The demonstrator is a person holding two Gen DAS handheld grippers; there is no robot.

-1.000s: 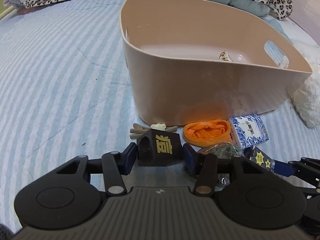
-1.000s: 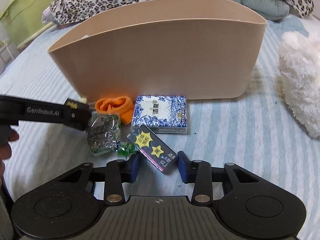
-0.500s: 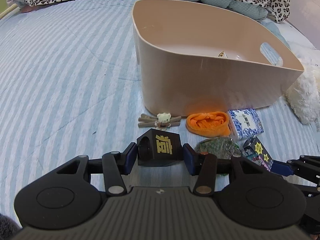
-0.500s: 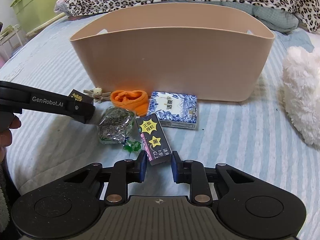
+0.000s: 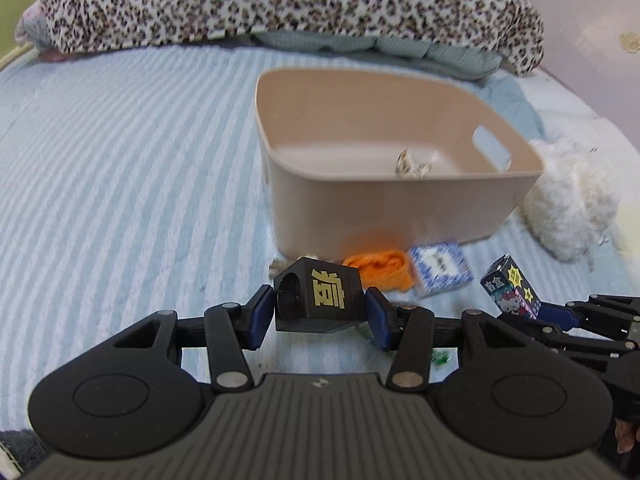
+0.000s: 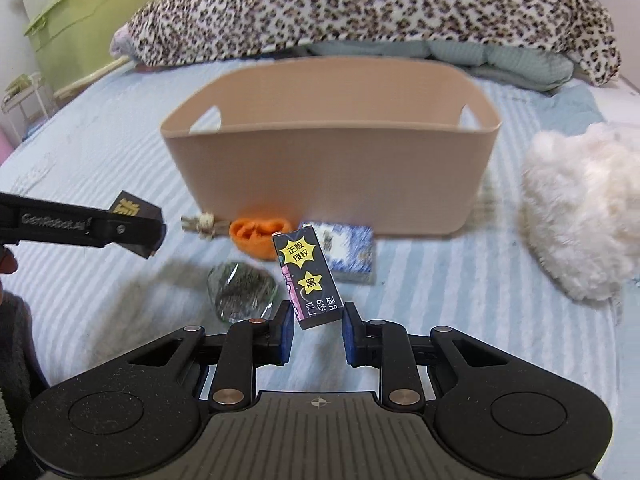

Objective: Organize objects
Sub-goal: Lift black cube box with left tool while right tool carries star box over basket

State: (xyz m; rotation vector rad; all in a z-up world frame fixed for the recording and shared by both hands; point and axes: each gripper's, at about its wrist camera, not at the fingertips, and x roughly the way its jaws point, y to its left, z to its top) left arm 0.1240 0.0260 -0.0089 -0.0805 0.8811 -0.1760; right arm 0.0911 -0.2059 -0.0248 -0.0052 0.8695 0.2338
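Small item in bin (image 5: 412,163) blurred, unidentifiable. Green scrap (image 5: 441,357) mostly hidden behind left gripper (image 5: 319,315). Left gripper clamped on black cube (image 5: 318,300), raised above bedsheet (image 5: 120,184), short of bin (image 5: 400,208). Right gripper (image 6: 316,330) pinched card box (image 6: 307,278) at lower end, box tilted upward. Orange cloth (image 6: 259,236), blue packet (image 6: 346,252), foil wad (image 6: 240,292) lay on sheet before bin.

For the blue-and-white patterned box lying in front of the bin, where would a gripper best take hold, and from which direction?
Grip the blue-and-white box across its two long side edges, coming from above. It lies flat on the striped bedsheet, so only its thin edges offer opposing faces. The orange cloth crowds one side and the beige bin stands just behind, so a low approach looks blocked.
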